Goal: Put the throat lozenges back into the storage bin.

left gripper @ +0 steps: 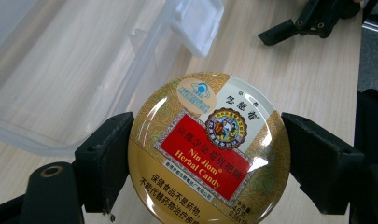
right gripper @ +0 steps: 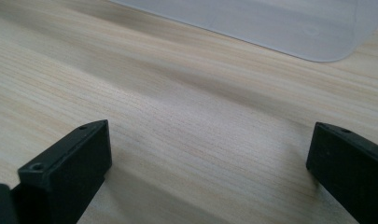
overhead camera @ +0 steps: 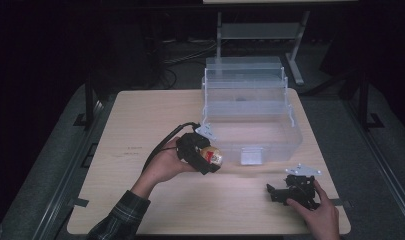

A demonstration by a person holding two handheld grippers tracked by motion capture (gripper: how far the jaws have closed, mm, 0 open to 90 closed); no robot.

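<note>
Tin: round gold metal candy tin (left gripper: 207, 151), centre of left gripper view; in high view just left of centre, at the box's front edge.
Label: red panel reads "Nin Jiom Herbal Candy", Chinese text above & below; small print too fine to read.
Left gripper (overhead camera: 206, 157): jaws clamped on tin's rim at both sides, lid facing camera; prob. held for carrying into the box.
Box: clear plastic storage box (overhead camera: 290, 132), lid open, upper centre of high view; looks empty.
Right gripper (overhead camera: 274, 193): lower right, jaws apart, nothing between; resting low over pale wood table (overhead camera: 140, 125), likely idle.
</note>
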